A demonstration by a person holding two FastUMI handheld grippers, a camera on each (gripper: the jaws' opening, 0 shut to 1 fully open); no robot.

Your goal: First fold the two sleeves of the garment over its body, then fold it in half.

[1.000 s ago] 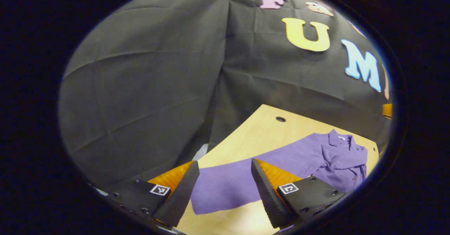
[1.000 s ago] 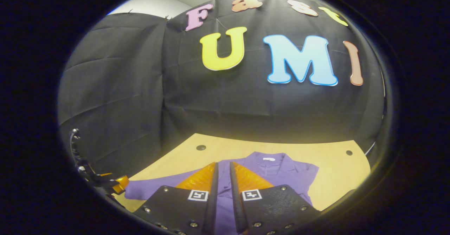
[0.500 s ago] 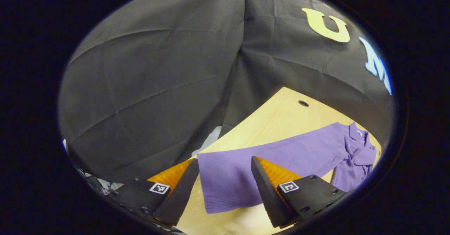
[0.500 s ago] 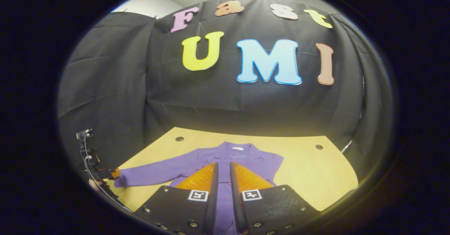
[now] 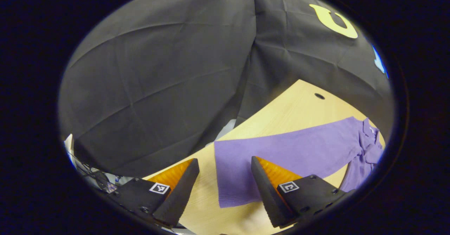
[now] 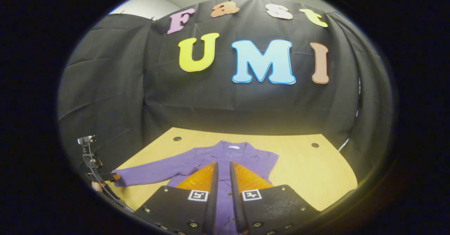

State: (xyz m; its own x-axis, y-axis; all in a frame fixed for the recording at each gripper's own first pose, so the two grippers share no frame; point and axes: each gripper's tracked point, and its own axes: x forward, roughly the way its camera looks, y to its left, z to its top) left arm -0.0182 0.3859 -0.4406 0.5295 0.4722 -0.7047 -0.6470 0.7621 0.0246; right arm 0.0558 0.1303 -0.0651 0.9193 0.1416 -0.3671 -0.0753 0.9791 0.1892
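The shirt (image 6: 225,157) is purple and lies flat on the table (image 6: 309,168), collar toward the booth's back wall. In the right gripper view its one sleeve (image 6: 154,171) is stretched straight out to the left across the wood, almost to the table's left edge; on the shirt's other side no sleeve sticks out past the body, so that one looks folded in, though the fingers hide much of the front.

In the left gripper view the same sleeve (image 5: 281,154) runs from the crumpled body at the far right edge down toward the camera, and its cuff (image 5: 233,196) lies flat on the table (image 5: 291,105). The left gripper (image 5: 225,189) has its jaws wide apart, one finger on each side of the cuff end, the right-hand finger lying over the sleeve's edge. Neither finger visibly presses the cloth. This gripper also shows small at the left edge of the right gripper view, at the sleeve's tip.

The right gripper (image 6: 223,193) sits over the middle of the shirt's body with its jaws almost together, a narrow gap between them through which purple cloth and buttons show; nothing is clamped between them
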